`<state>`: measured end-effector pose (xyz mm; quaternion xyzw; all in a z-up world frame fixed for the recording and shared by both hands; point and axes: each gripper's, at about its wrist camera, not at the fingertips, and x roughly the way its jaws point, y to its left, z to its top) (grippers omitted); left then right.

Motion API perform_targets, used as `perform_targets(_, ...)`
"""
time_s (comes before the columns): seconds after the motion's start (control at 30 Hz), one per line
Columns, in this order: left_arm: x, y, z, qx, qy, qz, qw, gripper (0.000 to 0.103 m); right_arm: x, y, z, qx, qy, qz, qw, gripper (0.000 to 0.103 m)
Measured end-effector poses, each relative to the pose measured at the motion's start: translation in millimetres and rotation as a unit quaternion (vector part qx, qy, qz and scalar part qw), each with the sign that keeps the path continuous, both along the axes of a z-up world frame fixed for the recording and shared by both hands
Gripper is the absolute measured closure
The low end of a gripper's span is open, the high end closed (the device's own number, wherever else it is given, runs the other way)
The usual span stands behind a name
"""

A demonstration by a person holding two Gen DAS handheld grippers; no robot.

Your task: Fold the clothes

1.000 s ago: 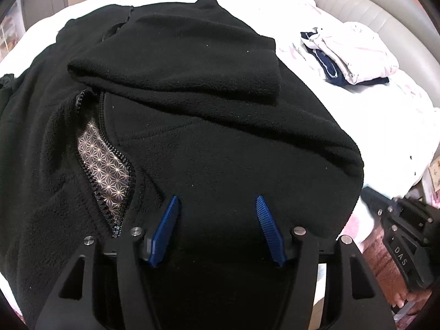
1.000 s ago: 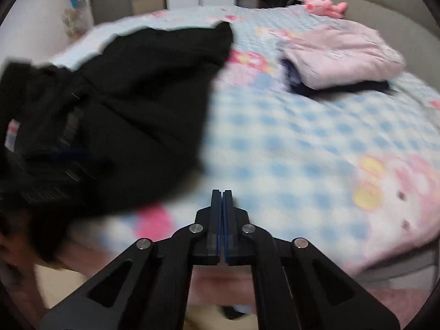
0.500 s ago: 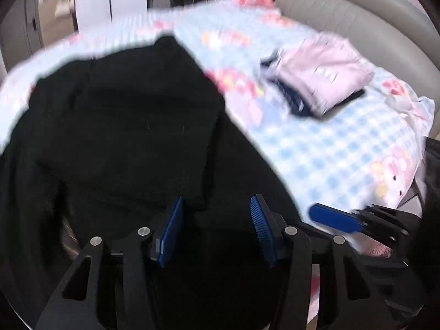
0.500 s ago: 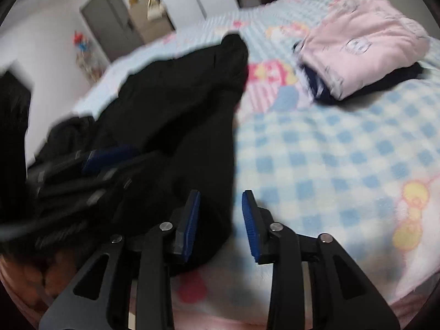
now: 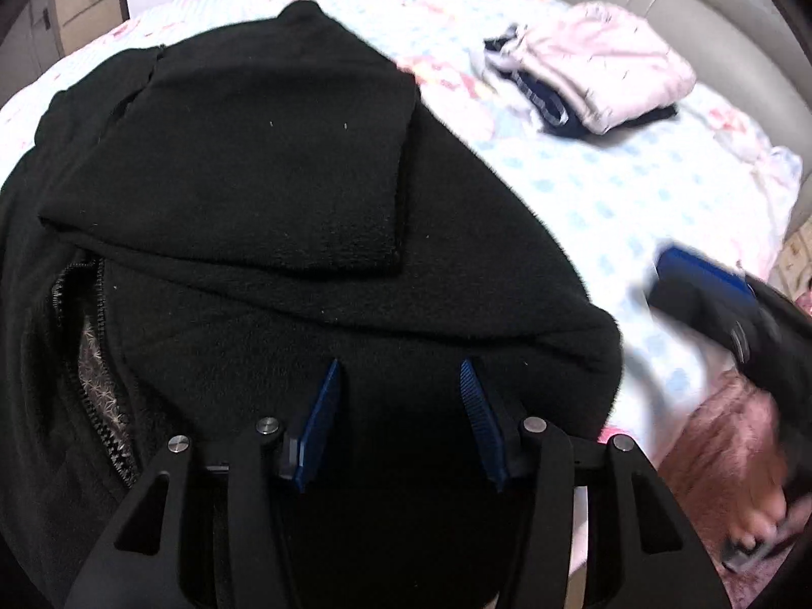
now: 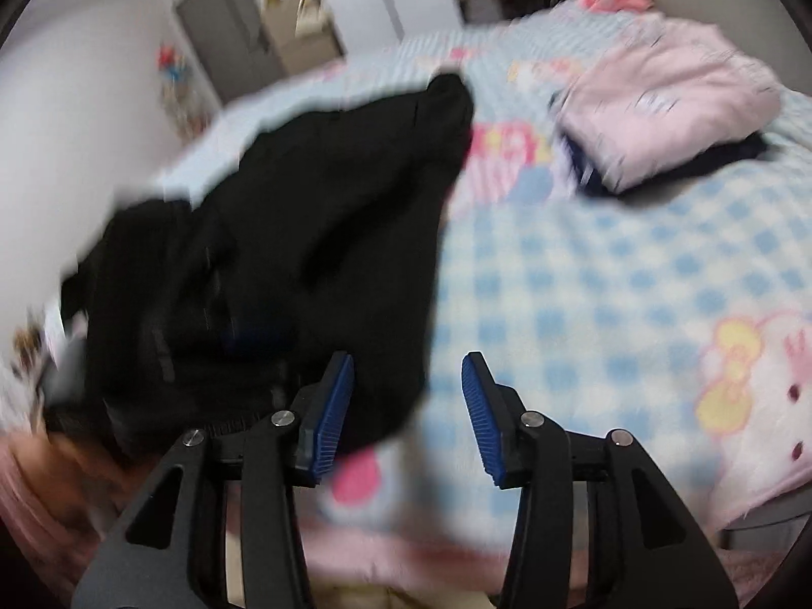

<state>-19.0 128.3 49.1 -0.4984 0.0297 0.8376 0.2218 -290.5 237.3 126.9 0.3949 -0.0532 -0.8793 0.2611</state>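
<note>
Here, left wrist view: the left gripper point(image 5: 398, 391) hangs over the black fleece jacket point(image 5: 284, 213), which lies spread on the bed point(image 5: 634, 188); its jaws stand parted with fleece showing behind the gap, and I cannot tell whether the pads press on the cloth or merely hover over it.
Jacket state: one sleeve point(image 5: 238, 152) is laid across the chest; the zipper point(image 5: 109, 396) gapes at the left, showing patterned lining; the near right corner bulges toward the bed's edge.
Neighbours: a folded pile of clothes point(image 5: 604, 76) sits well apart at the far right; the right gripper point(image 5: 710, 279) shows blurred beside the jacket's right flank.
Right wrist view: the right gripper point(image 6: 406, 406) has just been opening its jaws; nothing sits between them, the jacket's edge point(image 6: 304, 264) lying just behind the left finger, the checked bedding beyond the gap.
Step in hand: likely taking hold of the hem or side for the next fold; pinch both layers at a corner, not the middle, and close the zipper gap first so the fold lies flat.
Edges: the hem is near the bed's front edge; lift rather than drag, or it may slide off.
Open room: bare bedding between jacket and pile gives space to fold rightward; the view is blurred, so finer detail is unclear.
</note>
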Motion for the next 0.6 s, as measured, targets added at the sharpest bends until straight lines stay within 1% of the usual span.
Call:
perform_targets(0.03, 1.8, -4.7, 5.2, 0.016, 0.004, 0.006, 0.9998, 0.052, -5.3, -2.9, -3.8, 0.006, -0.007, -0.002, 1.000, 0.054)
perform_targets(0.1, 4.8, -13.5, 15.5, 0.047, 0.014, 0.017, 0.9987, 0.052, -16.0, -9.6, -12.9, 0.020, -0.025, -0.002, 0.999, 0.054)
perform_targets(0.17, 5.1, -17.1, 27.1, 0.073, 0.037, 0.024, 0.9964, 0.052, -20.4, -18.5, -28.7, 0.040, -0.056, 0.011, 0.998, 0.054)
perform_targets(0.2, 4.2, -16.7, 30.3, 0.079, 0.045, 0.024, 0.9956, 0.052, -17.0, -21.9, -32.2, 0.055, -0.054, 0.015, 0.997, 0.054)
perform_targets(0.23, 2.0, -14.7, 31.0, 0.080, 0.047, 0.023, 0.9954, 0.051, -13.1, -25.1, -35.2, 0.071, -0.051, 0.018, 0.996, 0.054)
perform_targets(0.27, -2.1, -10.5, 28.1, 0.071, 0.041, 0.021, 0.9964, 0.051, -9.2, -28.3, -38.1, 0.086, -0.047, 0.020, 0.995, 0.053)
perform_targets(0.3, -6.3, -6.1, 23.5, 0.058, 0.033, 0.020, 0.9975, 0.051, -7.3, -27.8, -39.0, 0.092, -0.049, 0.021, 0.994, 0.053)
perform_targets(0.37, -13.5, 1.7, 2.4, 0.014, -0.004, 0.024, 0.9996, 0.052, -2.1, -24.4, -39.5, 0.096, -0.057, 0.021, 0.994, 0.052)
perform_targets(0.4, -14.9, 4.0, -6.2, -0.001, -0.017, 0.025, 0.9995, 0.051, 1.6, -21.7, -39.4, 0.096, -0.062, 0.019, 0.993, 0.052)
perform_targets(0.47, -7.8, 2.3, -5.0, -0.002, -0.016, 0.024, 0.9996, 0.049, 6.8, -21.9, -36.6, 0.106, -0.054, 0.022, 0.993, 0.052)
perform_targets(0.53, 3.8, -1.5, 2.7, 0.003, -0.017, 0.020, 0.9997, 0.048, 15.7, -19.8, -26.4, 0.103, -0.038, 0.020, 0.994, 0.052)
perform_targets(0.6, 14.6, -14.2, 16.6, 0.032, -0.011, 0.014, 0.9993, 0.048, 21.7, -16.1, -12.4, 0.071, -0.028, 0.005, 0.997, 0.052)
